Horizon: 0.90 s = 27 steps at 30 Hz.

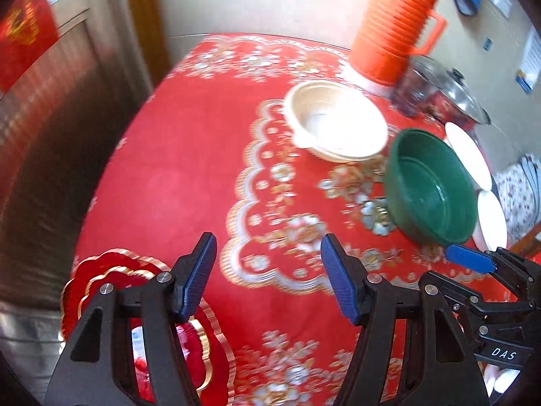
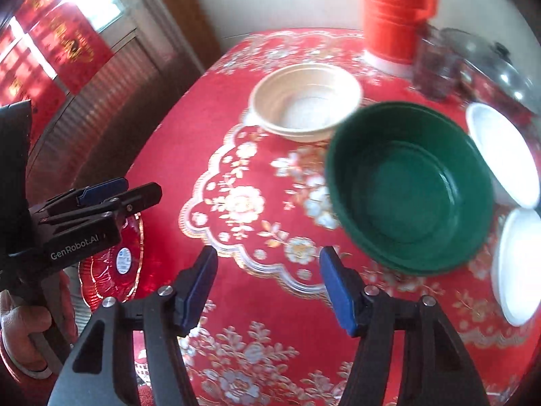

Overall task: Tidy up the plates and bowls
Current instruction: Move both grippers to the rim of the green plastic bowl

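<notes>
red plate: a red gold-edged plate [image 1: 142, 304] is seen at the table's near-left edge, partly hidden behind the left gripper [image 1: 268, 280]; in the right wrist view the red plate [image 2: 111, 264] shows a small sticker.
left gripper: fingers spread wide, nothing held, hovering over the table [image 1: 175, 176].
cream bowl: a cream bowl [image 2: 306, 101] is sat upright mid-table, nothing in it as far as can be seen.
green bowl: a green bowl [image 2: 410, 186] is parked just right of the cream one, looks empty too, close to the right gripper [image 2: 268, 280].
right gripper: fingers released and apart, gripping nothing; one blue finger [image 1: 468, 258] is spotted near the green bowl's near rim.
white plates: two white plates [image 2: 503, 155] [image 2: 517, 267] are found just right of the green bowl, one behind the other.
back of table: an orange ribbed jug [image 1: 394, 27] is stood behind the bowls, with a glass-lidded pot [image 1: 449, 94] to its right. Pretty blurry back there.
</notes>
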Available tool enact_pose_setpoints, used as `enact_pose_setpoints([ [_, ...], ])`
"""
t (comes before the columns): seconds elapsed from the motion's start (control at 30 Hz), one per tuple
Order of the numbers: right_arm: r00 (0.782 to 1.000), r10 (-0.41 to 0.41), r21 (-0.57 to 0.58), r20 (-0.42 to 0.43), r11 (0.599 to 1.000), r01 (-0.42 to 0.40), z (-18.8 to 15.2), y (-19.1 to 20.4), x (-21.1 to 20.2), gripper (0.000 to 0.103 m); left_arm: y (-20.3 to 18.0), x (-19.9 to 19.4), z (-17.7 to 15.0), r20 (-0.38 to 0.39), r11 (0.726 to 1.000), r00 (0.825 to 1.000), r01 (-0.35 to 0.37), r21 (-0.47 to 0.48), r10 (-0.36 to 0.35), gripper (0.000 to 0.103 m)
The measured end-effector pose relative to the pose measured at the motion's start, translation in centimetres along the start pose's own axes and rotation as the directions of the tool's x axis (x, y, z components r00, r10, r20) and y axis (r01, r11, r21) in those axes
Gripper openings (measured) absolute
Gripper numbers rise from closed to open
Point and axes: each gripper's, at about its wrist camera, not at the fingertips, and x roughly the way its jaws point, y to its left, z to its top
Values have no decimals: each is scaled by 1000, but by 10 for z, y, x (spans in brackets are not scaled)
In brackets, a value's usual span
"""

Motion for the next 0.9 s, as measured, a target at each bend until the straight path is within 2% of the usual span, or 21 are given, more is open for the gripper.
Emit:
enact_pose_setpoints([
  [0.1, 1000, -12, 65, 13, 998, 12, -6, -24, -9, 63, -17, 4, 7, -5, 999, 1000, 17, 33, -17, 65],
  [0.23, 999, -44, 132, 27, 990, 40, -13, -51, -20, 63, -40, 10, 16, -9, 997, 999, 44, 67, -44, 74],
  [0.37, 997, -74, 206, 34, 976, 66, -22, -77, -28, 63, -60, 18, 27, -19, 994, 998, 67, 92, -65, 74],
  [0.67, 995, -83, 351, 61, 934, 57, -31, -123, -38, 65, -90, 40, 52, -40, 989, 994, 107, 105, -103, 74],
  [0.7, 994, -80, 367, 70, 929, 49, -31, -127, -39, 66, -93, 44, 55, -43, 989, 994, 107, 106, -103, 77],
  [0.73, 994, -75, 377, 75, 925, 42, -30, -130, -39, 66, -96, 48, 57, -52, 988, 993, 109, 107, -104, 79],
  [0.9, 994, -66, 397, 83, 917, 27, -22, -137, -36, 66, -109, 65, 60, -90, 985, 989, 127, 117, -117, 79],
])
